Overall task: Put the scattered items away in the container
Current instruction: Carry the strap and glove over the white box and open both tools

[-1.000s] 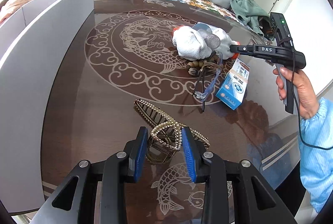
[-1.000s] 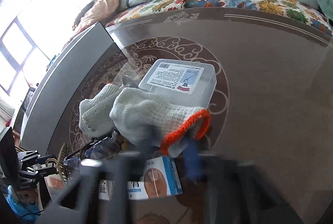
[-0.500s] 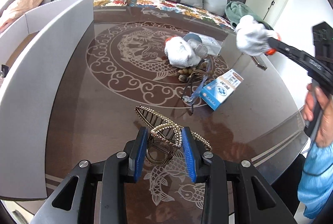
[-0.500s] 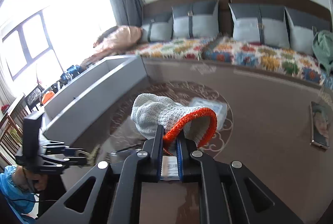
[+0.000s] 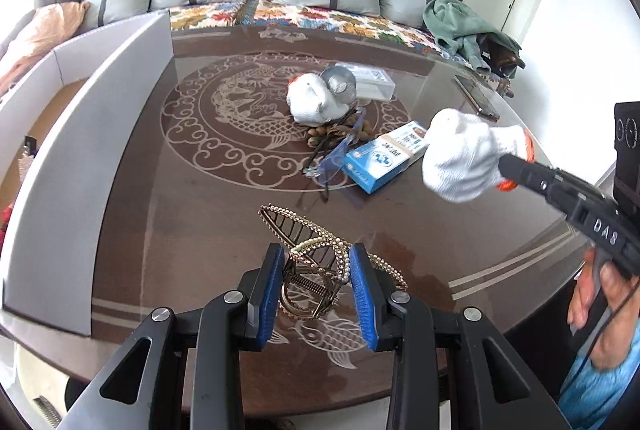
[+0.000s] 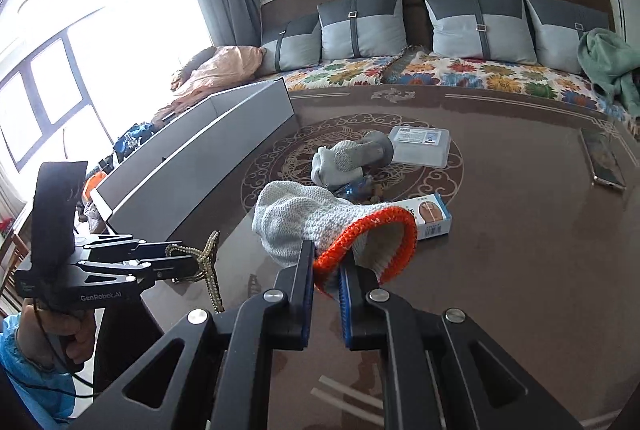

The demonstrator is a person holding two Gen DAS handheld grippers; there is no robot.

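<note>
Lifted off the far pile, one white glove [image 6: 320, 222] now hangs pinched in our right gripper [image 6: 325, 270], the left gripper [image 5: 317, 282] fingers clamp the pearl hair claw [image 5: 320, 262], both bound for the grey container [image 5: 92, 134] at left, while a second glove [image 5: 310, 102], glasses [image 5: 332, 154] and boxes [image 5: 380, 160] wait on the desk [image 5: 192, 214].

1. I see a white knit glove [image 6: 316, 226] with an orange cuff.
2. My grippers are black with blue pads [image 5: 362, 294].
3. The hair claw [image 5: 320, 266] is gold, edged with pearl-white beads.
4. The table [image 5: 200, 214] is dark brown, glossy, with a pale dragon-and-cloud medallion and carp drawn near my edge.
5. The container [image 5: 100, 158] is plain light grey.
6. A box [image 5: 384, 156] is blue and white.
7. The cushions [image 6: 364, 24] are two-tone grey; the seat cover [image 6: 480, 72] is a multicoloured floral print.
8. A sleeve [image 5: 592, 390] is light blue.
</note>
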